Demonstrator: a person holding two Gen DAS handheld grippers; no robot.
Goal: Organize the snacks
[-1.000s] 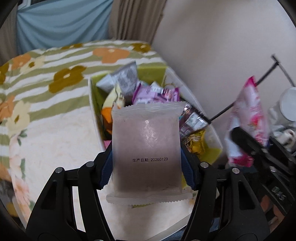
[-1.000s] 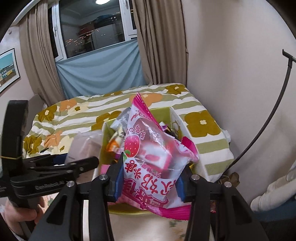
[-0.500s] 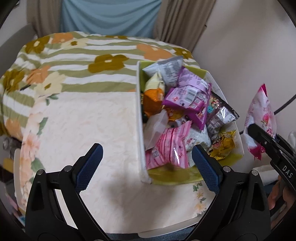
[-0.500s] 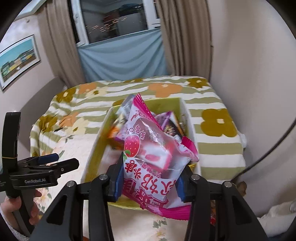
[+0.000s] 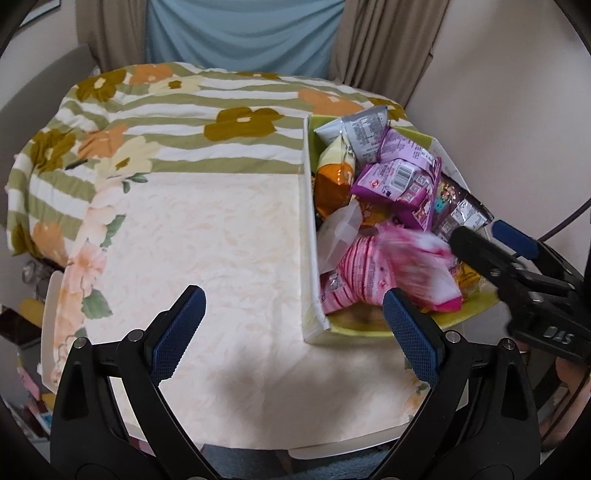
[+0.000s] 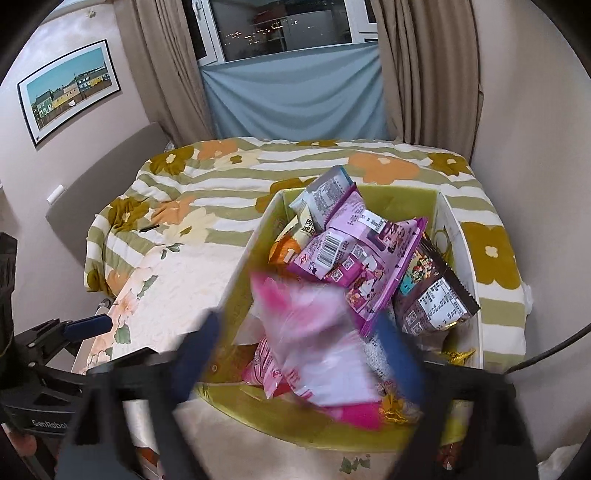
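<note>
Left gripper (image 5: 293, 319) spread, empty, box (image 5: 308, 236) to its right. Right gripper (image 6: 299, 352) spread; blurred pink bag (image 6: 314, 350) between fingers.

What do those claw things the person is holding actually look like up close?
Each is a black plastic frame that forks into two arms joined by silver rivets. The left gripper has fingers faced with dark blue pads in a fine grid texture. The right gripper has the same blue pads and white lettering on its black body. The left one reads "GenRobot" on its side in the right wrist view.

Beige walls, framed picture (image 6: 70, 90), tan curtains (image 6: 424, 70) beside dark window (image 6: 288, 27).
</note>
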